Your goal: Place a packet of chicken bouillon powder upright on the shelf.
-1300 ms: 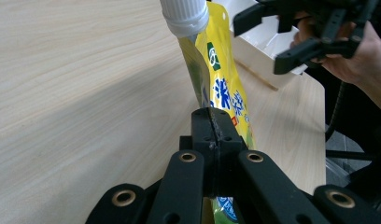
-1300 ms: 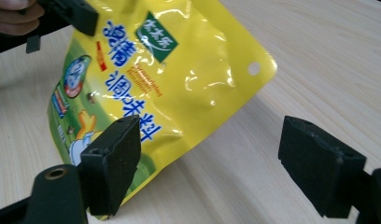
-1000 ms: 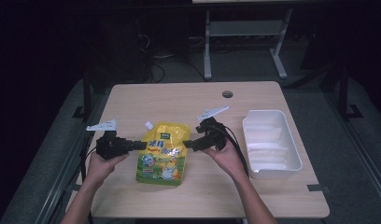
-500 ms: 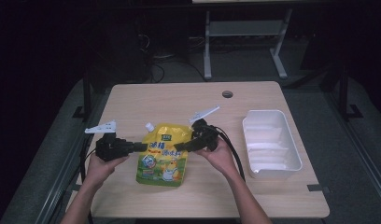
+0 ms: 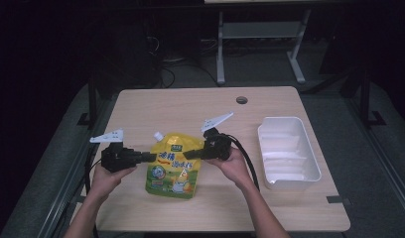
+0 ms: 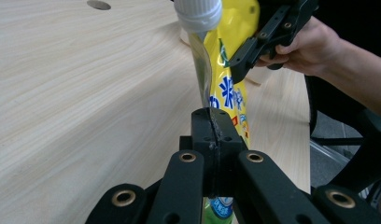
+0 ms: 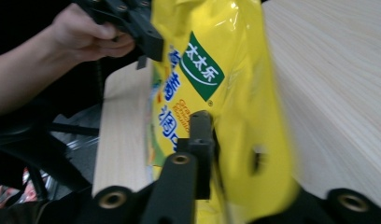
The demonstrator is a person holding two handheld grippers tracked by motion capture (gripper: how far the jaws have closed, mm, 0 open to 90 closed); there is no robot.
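With your left gripper (image 5: 145,157) and right gripper (image 5: 191,155) both clamped on the yellow spout pouch (image 5: 173,166), lift evenly so it hangs level toward the white tray (image 5: 309,163).

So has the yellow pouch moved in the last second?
No. The yellow pouch sits in the same spot between the table's front edge and the white tray, held by both grippers.

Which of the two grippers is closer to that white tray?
The right. The right gripper clamps the yellow pouch's edge on the side facing the white tray. The left gripper clamps the pouch's far edge, so the whole pouch lies between it and the tray.
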